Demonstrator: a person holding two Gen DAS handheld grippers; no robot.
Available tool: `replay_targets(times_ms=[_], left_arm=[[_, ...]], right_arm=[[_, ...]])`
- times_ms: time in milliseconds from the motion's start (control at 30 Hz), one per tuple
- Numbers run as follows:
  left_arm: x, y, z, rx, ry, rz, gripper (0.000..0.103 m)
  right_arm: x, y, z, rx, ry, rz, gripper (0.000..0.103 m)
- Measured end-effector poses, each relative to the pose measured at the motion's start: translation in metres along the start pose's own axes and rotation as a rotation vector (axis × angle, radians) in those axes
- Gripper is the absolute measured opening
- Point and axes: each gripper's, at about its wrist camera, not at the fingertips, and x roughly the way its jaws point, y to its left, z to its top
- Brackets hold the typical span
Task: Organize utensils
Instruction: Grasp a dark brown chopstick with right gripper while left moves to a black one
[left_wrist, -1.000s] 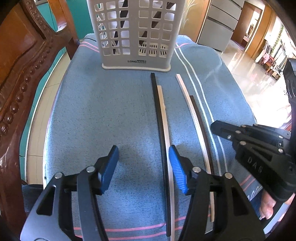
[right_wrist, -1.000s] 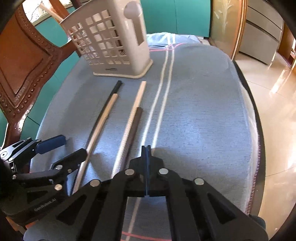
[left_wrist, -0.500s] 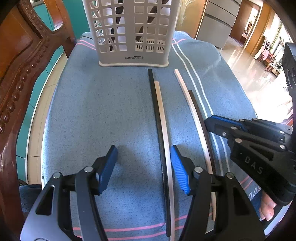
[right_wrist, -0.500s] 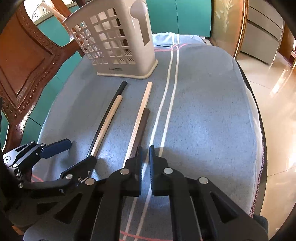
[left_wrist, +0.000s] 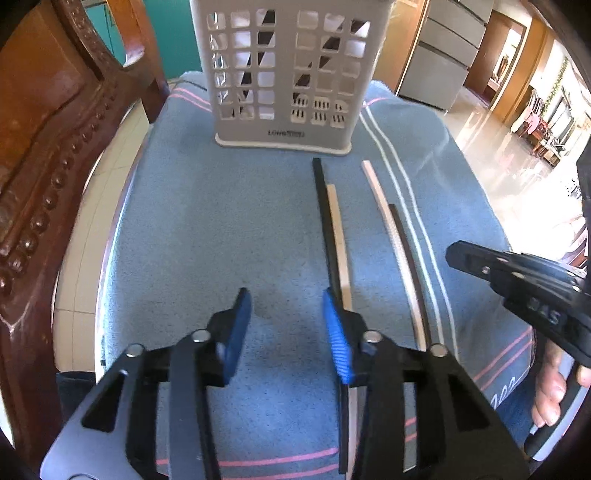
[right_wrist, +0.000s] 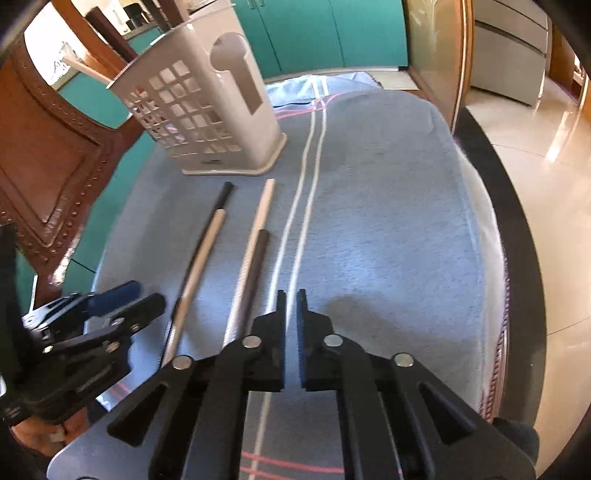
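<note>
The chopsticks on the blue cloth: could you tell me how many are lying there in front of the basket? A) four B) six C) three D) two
A: four chopsticks lie on the cloth in two side-by-side pairs, a black one beside a pale one, and a pale one beside a dark brown one, all pointing toward the basket.
</note>
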Motion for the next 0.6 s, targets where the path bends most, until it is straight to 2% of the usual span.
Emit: replay_targets(times_ms=[233, 333, 467, 533, 600], left_arm=[[0.004, 0.005, 0.001, -0.018, 0.011, -0.010, 0.036], [0.006, 0.006, 0.001, -0.019, 0.015, -0.006, 0.037], [0.005, 0.004, 0.000, -0.017, 0.012, -0.013, 0.037], [0.004, 0.004, -0.001, -0.023, 0.011, -0.027, 0.040], [0.003, 0.004, -0.001, -0.024, 0.009, -0.029, 0.040]], right_arm=[[0.013, 0.021, -0.001, -0.032, 0.034, 0.041, 0.015], [0.019, 0.032, -0.004, -0.055, 0.041, 0.020, 0.016], [0.019, 0.038, -0.004, -0.083, 0.033, -0.017, 0.014], [0.016, 0.033, -0.004, -0.060, 0.025, -0.010, 0.012], [0.006, 0.023, -0.003, -0.038, -0.005, -0.042, 0.007]])
